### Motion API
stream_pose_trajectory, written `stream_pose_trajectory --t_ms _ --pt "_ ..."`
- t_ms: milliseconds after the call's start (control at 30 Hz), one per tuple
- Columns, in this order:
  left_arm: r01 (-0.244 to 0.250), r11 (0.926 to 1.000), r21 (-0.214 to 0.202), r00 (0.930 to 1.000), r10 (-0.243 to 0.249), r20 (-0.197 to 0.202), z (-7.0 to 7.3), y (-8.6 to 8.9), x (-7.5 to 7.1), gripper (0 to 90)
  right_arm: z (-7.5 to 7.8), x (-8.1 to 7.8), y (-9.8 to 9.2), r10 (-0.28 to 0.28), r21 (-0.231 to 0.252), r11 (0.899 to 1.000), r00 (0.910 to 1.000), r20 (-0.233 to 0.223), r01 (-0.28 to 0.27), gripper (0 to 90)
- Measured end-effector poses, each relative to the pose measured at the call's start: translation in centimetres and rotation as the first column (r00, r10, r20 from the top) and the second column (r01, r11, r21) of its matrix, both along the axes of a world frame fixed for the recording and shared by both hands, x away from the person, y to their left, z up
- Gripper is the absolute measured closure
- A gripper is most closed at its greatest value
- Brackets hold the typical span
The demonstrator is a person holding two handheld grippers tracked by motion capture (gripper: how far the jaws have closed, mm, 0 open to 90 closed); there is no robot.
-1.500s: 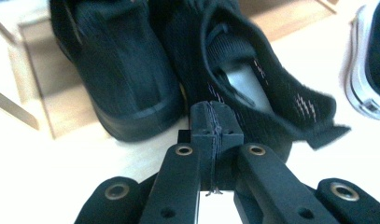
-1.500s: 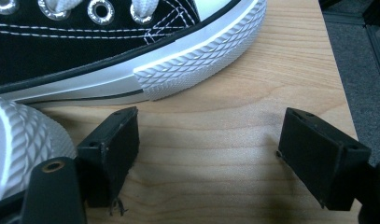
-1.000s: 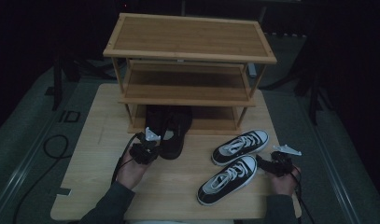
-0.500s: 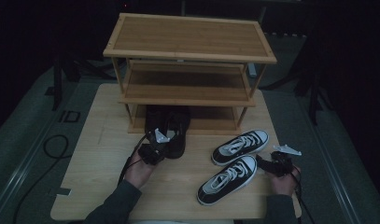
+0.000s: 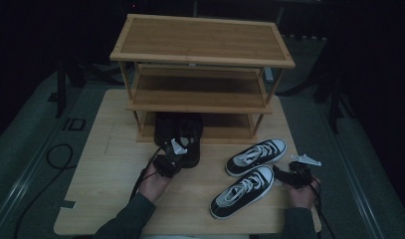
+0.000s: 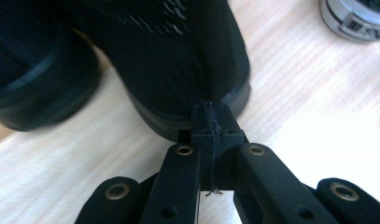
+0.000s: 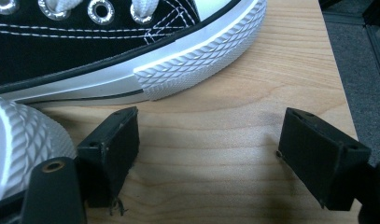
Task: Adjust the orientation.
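Left gripper (image 6: pixel 211 116), pressed together, is nudging the black shoe's (image 6: pixel 178 60) heel at 12 o'clock; push squarely.

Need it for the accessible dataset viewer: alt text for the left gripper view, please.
The left gripper has its two black jaws shut together, tips right against the rear rim of a black shoe on a pale wooden table; whether they pinch any of it can't be told. A second black shoe lies blurred at upper left, and a round silver object sits at the top right corner.
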State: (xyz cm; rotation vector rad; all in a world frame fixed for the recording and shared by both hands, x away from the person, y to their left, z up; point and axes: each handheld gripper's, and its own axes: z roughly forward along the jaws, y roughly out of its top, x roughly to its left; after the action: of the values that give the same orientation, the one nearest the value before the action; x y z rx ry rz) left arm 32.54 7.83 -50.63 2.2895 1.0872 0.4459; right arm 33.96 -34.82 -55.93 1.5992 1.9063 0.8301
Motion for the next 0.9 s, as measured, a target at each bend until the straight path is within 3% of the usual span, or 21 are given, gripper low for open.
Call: stream_pose_trajectory --t_ms 167,400,433,567,733,900 --pt "0.037 0.9991 0.022 0.9988 -0.036 -0.031 -1.4 -1.2 -0.3 89.6 0.0 0.0 0.0 0.0 0.0 1.0 1.0 0.0 0.0 20.2" --pt "0.053 0.9968 0.059 0.9981 -0.052 -0.033 -2.2 -2.5 0.0 89.8 0.0 0.0 0.0 0.0 0.0 1.0 1.0 0.0 0.0 20.2" --pt "0.056 0.995 0.082 0.9983 -0.055 -0.022 -2.3 -3.0 0.1 89.9 0.0 0.0 0.0 0.0 0.0 1.0 1.0 0.0 0.0 20.2" --pt "0.039 0.9929 0.112 0.9989 -0.042 0.02 -2.1 -4.0 0.5 89.9 0.0 0.0 0.0 0.0 0.0 1.0 1.0 -0.001 0.0 20.2" --pt "0.038 0.9955 0.086 0.9991 -0.04 0.016 -1.7 -4.6 1.5 89.9 0.0 0.0 0.0 0.001 -0.001 1.0 1.0 -0.001 -0.001 20.2" --pt "0.052 0.9942 0.094 0.9984 -0.054 0.016 -1.7 -5.6 2.2 89.9 0.0 0.0 0.0 0.0 0.0 1.0 1.0 -0.001 0.0 20.2"
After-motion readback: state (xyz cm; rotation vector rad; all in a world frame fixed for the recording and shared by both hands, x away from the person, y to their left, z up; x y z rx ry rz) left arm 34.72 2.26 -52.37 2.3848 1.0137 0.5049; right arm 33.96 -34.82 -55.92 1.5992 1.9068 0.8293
